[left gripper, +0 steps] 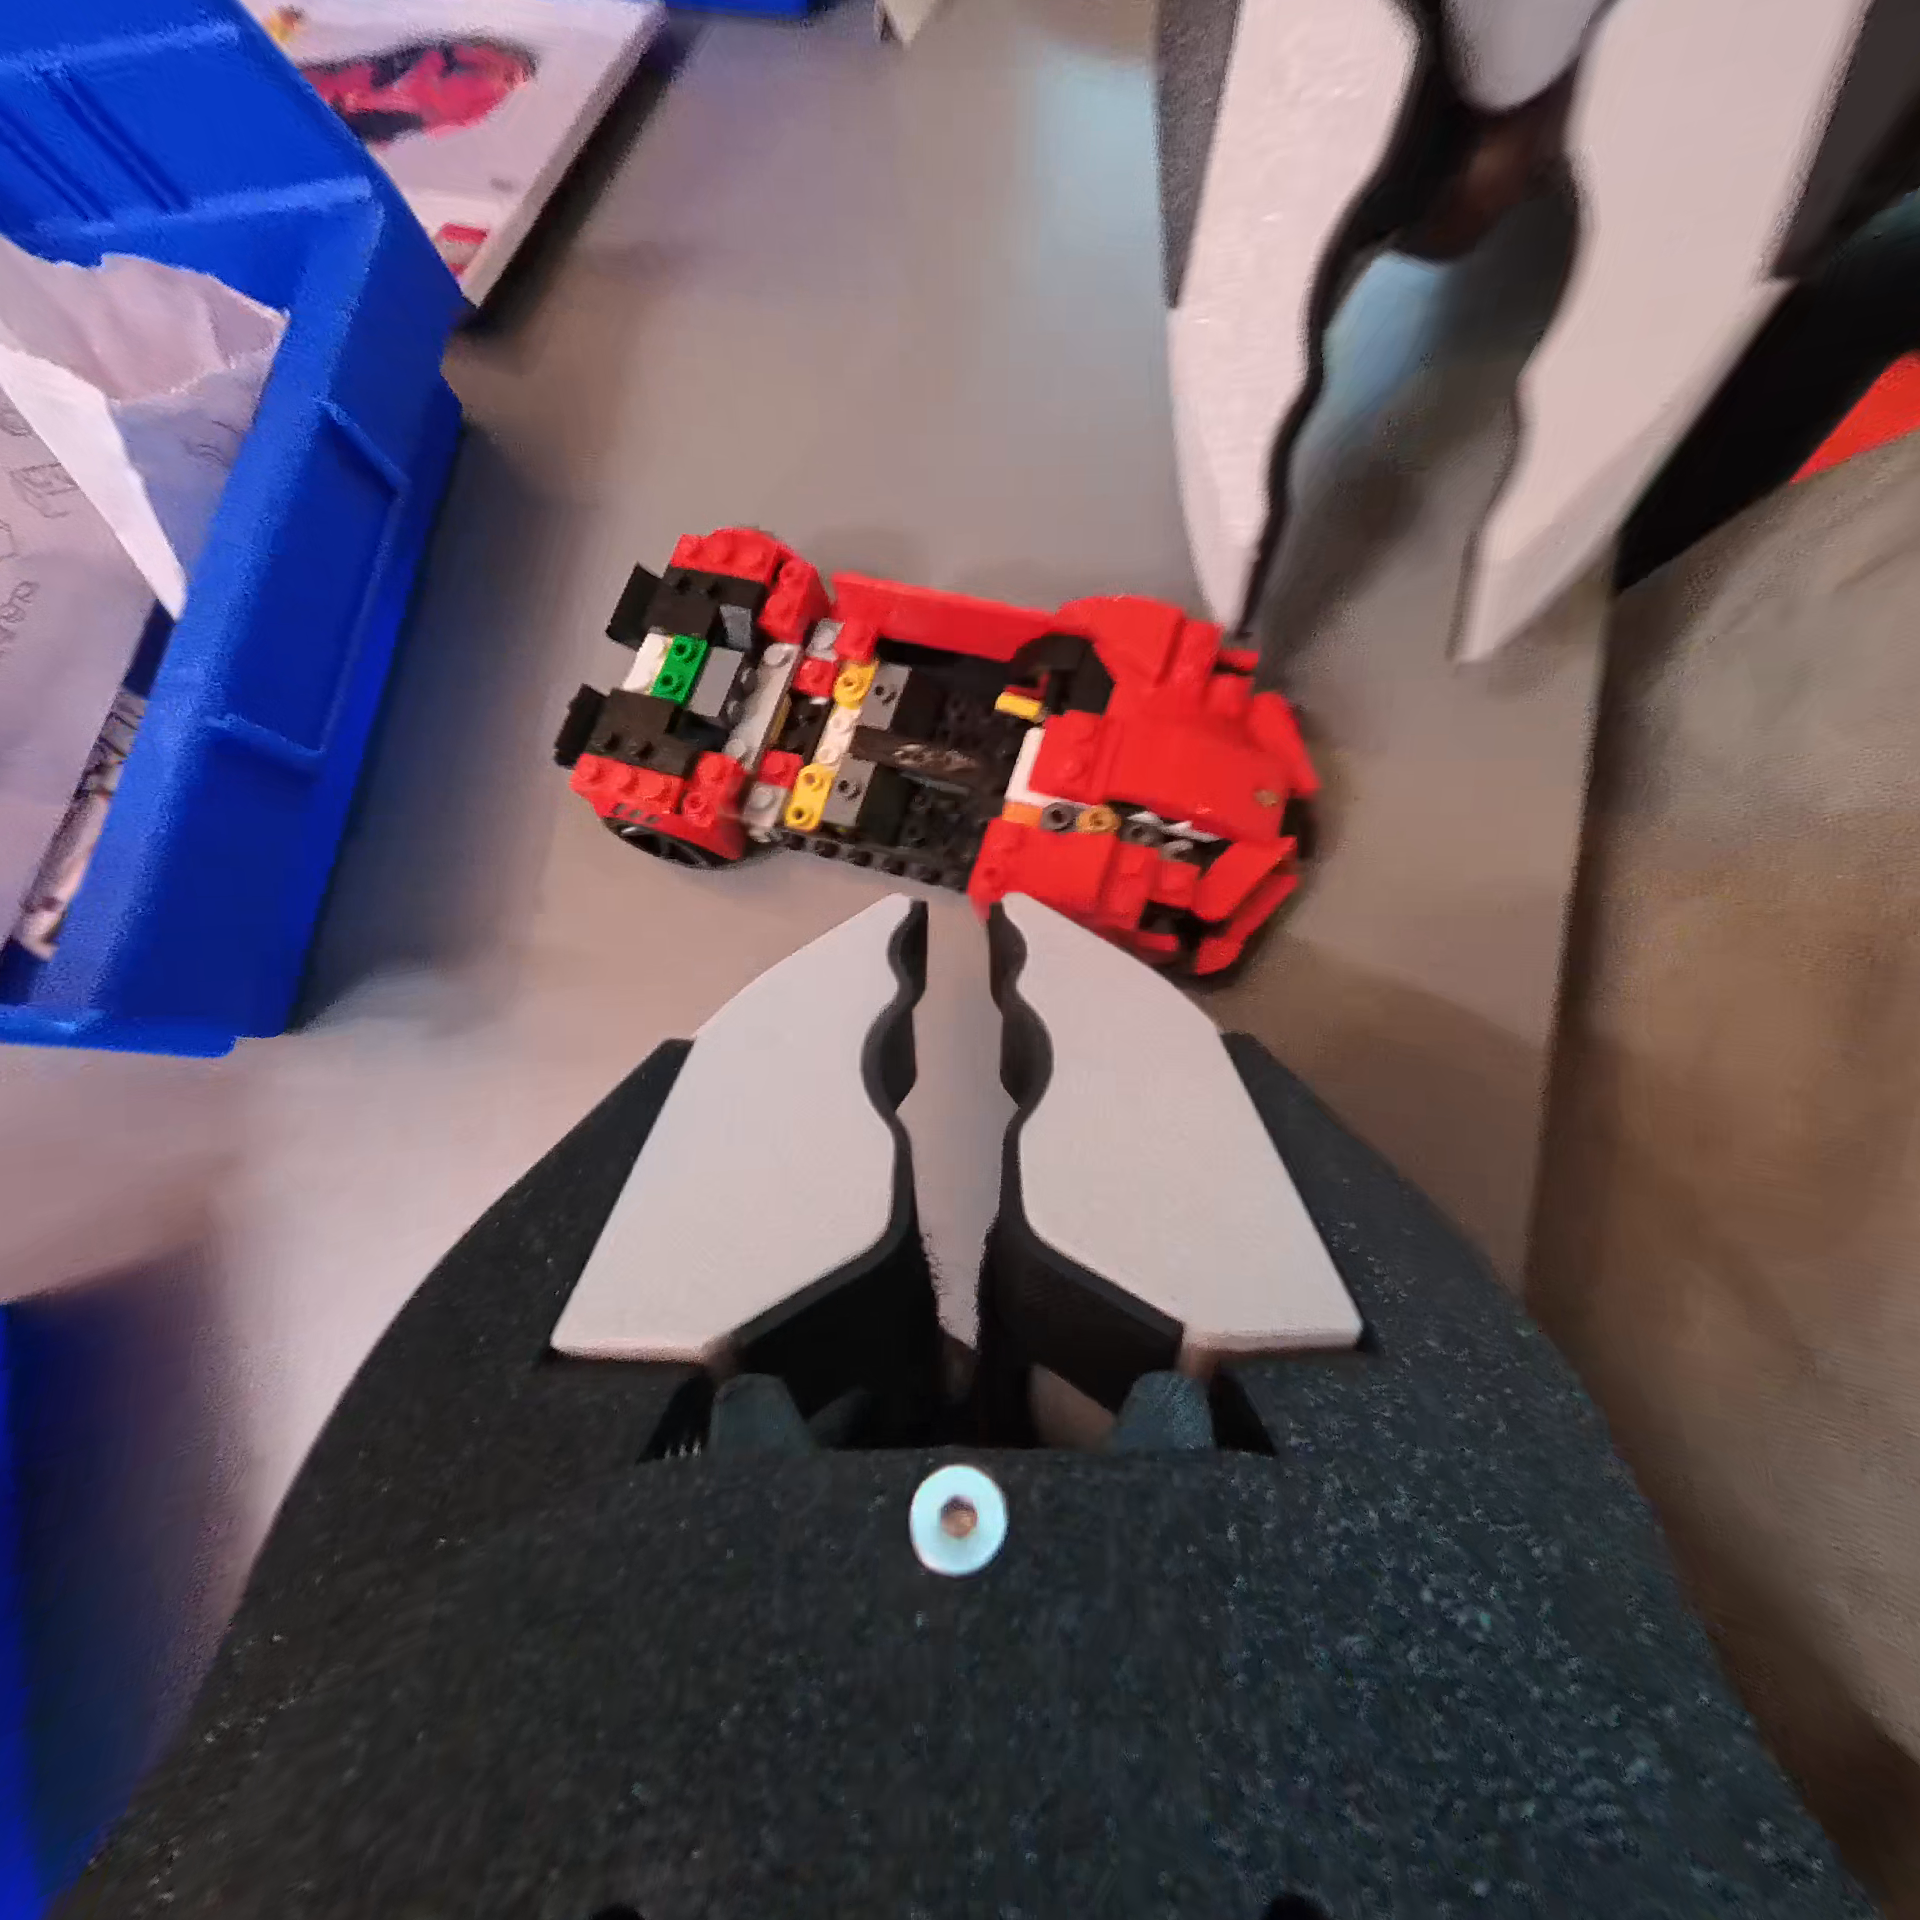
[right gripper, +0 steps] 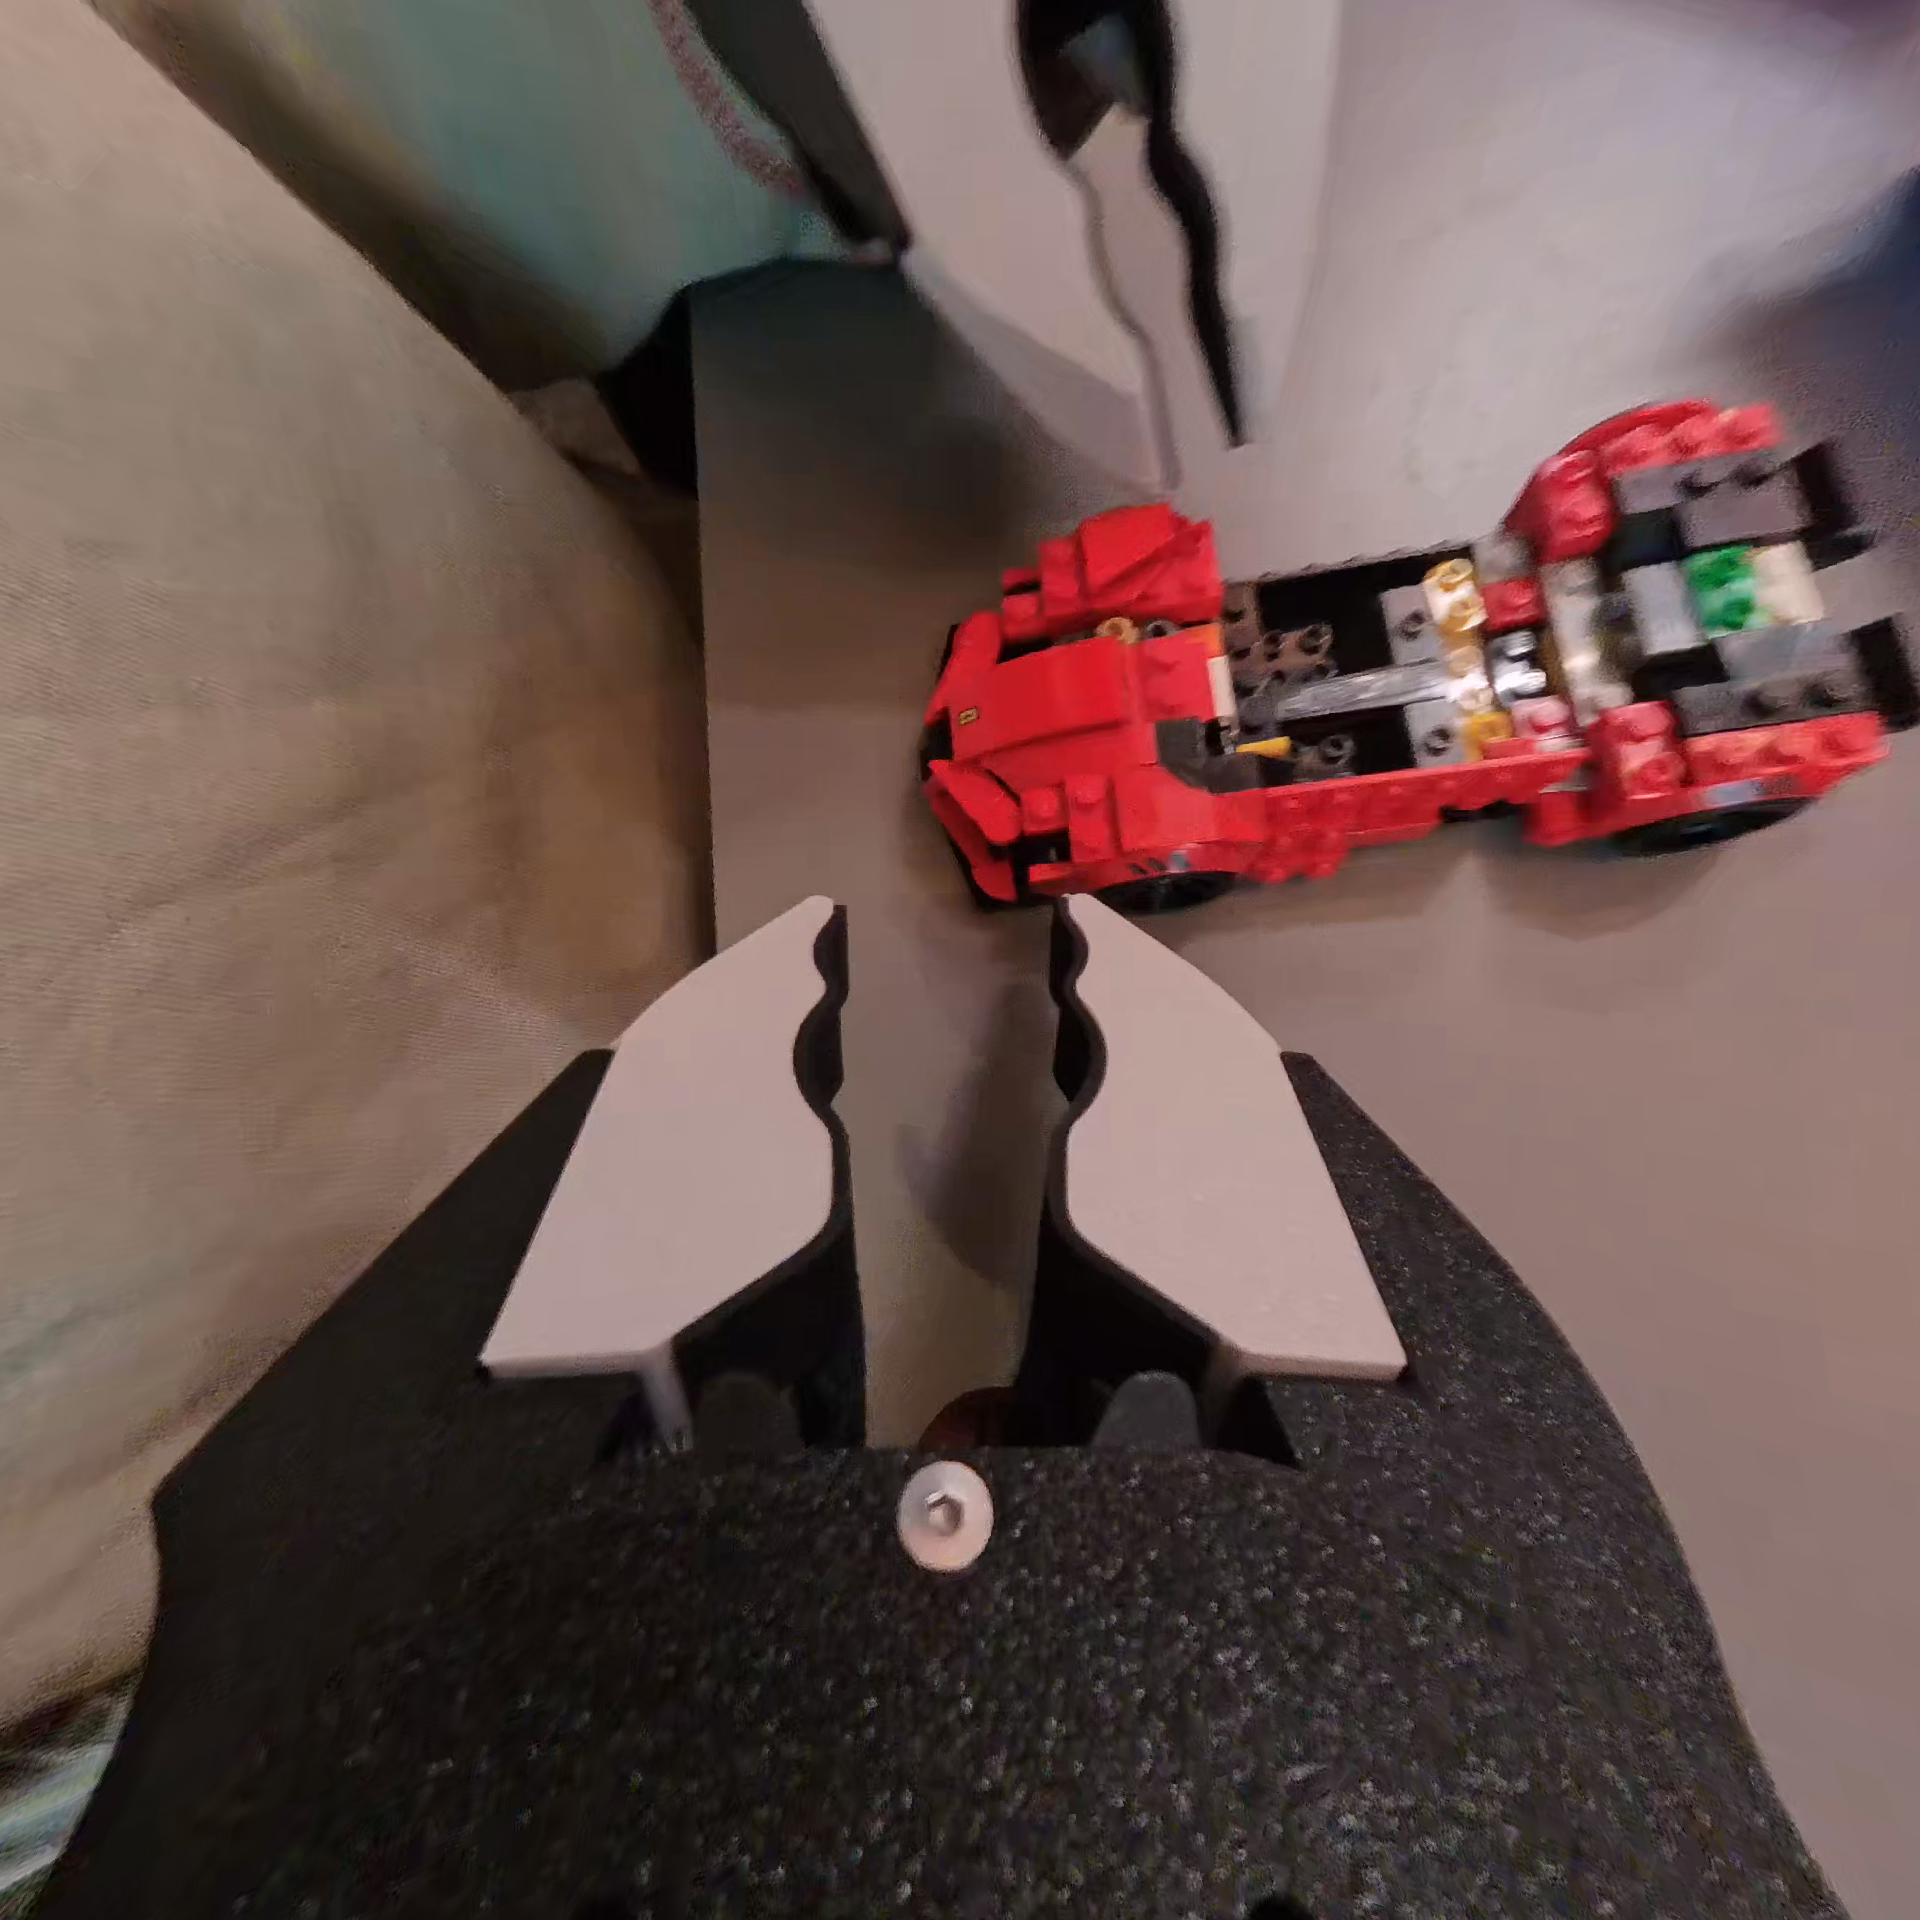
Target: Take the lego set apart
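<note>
A red lego car [left gripper: 1143, 748] with its roof off lies on the grey table [left gripper: 831, 364], showing black, grey, yellow and green bricks inside. My left gripper [left gripper: 954, 912] is empty, its jaws a narrow gap apart, with the tips just short of the car's near side. My right gripper [left gripper: 1356, 636] is open and empty, one tip at the car's nose. In the right wrist view the car [right gripper: 1091, 727] sits just beyond and right of my right gripper [right gripper: 951, 914]. The left gripper [right gripper: 1203, 457] hangs over the car's far side.
A blue plastic bin [left gripper: 312, 623] holding crumpled white paper stands at the left. A printed booklet [left gripper: 468, 104] lies behind it. Beige fabric [left gripper: 1714, 1039] lies past the table edge beside the car's nose and also shows in the right wrist view [right gripper: 312, 727]. The grippers' ends are close to 9 cm from one another.
</note>
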Motion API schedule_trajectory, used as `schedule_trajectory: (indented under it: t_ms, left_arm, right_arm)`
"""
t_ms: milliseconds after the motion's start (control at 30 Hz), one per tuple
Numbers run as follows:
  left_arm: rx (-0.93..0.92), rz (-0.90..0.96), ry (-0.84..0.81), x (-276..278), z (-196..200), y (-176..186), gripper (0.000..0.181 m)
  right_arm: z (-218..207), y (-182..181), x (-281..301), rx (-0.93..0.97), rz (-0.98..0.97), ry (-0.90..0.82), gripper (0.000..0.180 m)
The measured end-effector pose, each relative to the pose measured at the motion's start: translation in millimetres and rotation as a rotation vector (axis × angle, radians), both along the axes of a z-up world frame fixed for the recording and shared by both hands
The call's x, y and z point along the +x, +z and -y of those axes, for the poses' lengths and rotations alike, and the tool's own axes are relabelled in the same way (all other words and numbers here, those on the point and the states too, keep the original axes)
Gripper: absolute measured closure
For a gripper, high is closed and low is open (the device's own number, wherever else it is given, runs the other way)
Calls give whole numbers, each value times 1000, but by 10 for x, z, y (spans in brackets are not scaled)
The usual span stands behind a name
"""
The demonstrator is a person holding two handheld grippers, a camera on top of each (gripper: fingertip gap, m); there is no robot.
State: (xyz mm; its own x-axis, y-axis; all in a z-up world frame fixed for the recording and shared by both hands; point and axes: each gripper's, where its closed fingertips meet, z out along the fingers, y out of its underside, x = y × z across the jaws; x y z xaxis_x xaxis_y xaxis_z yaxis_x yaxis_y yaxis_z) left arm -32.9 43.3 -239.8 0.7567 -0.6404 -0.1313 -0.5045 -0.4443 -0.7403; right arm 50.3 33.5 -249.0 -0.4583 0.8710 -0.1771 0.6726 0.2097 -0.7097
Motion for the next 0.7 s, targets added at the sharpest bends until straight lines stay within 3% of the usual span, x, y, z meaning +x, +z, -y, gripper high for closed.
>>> schedule_trajectory:
  t_ms: [167, 467, 700]
  left_arm:
    - [-8, 191, -59, 225, 126, 168, 157]
    - [-35, 105, -59, 365, -36, 88, 155]
    - [-87, 107, -59, 376, -43, -6, 162]
  right_arm:
    - [-166, 285, -80, 63, -144, 69, 150]
    - [-217, 246, -249, 219, -1, 580, 152]
    - [-268, 54, -298, 464, -54, 867, 160]
